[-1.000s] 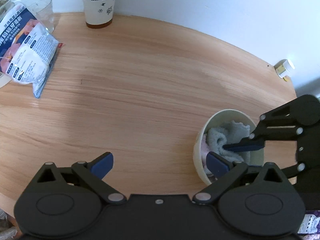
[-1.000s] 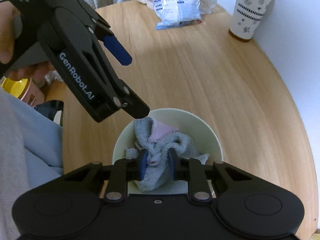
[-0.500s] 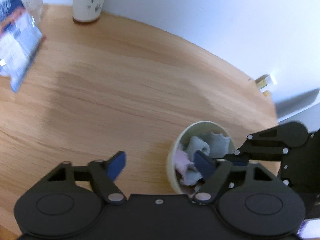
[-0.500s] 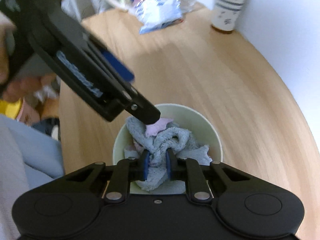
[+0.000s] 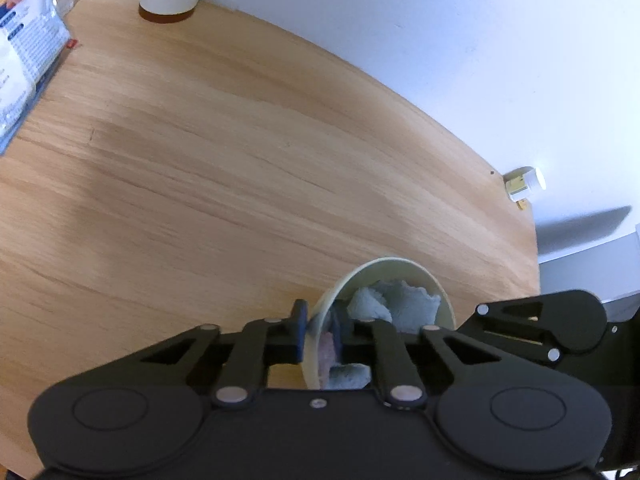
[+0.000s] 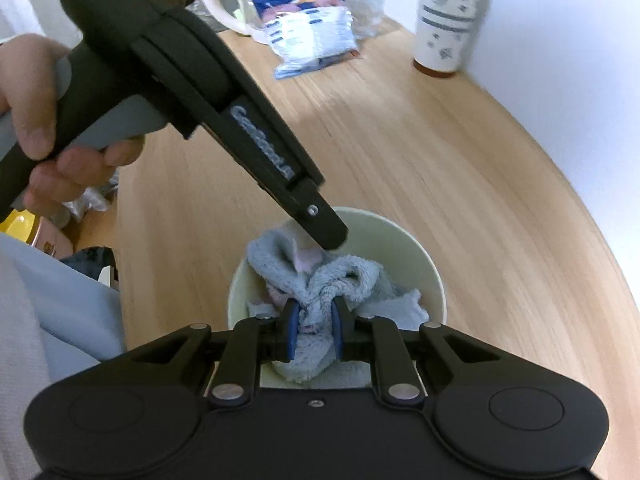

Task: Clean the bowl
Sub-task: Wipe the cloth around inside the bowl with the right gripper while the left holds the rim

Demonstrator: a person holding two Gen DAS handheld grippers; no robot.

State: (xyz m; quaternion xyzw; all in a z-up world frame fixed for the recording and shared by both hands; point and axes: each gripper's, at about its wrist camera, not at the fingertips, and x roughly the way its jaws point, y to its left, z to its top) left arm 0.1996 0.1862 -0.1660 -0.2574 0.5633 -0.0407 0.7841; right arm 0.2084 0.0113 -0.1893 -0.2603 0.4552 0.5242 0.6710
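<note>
Right wrist view: one round pale wooden table carries one pale green bowl. Left gripper clamps the bowl's rim; right gripper pinches one bunched blue-and-pink towel inside. Judged: wiping is underway; next, rub the towel round the wall against the held rim.

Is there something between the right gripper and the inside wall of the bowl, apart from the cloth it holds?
Nothing visible does. The right gripper is shut on the cloth, which already lies inside the bowl. The left gripper clamps the bowl's rim on the far side, clear of the cloth's path.
</note>
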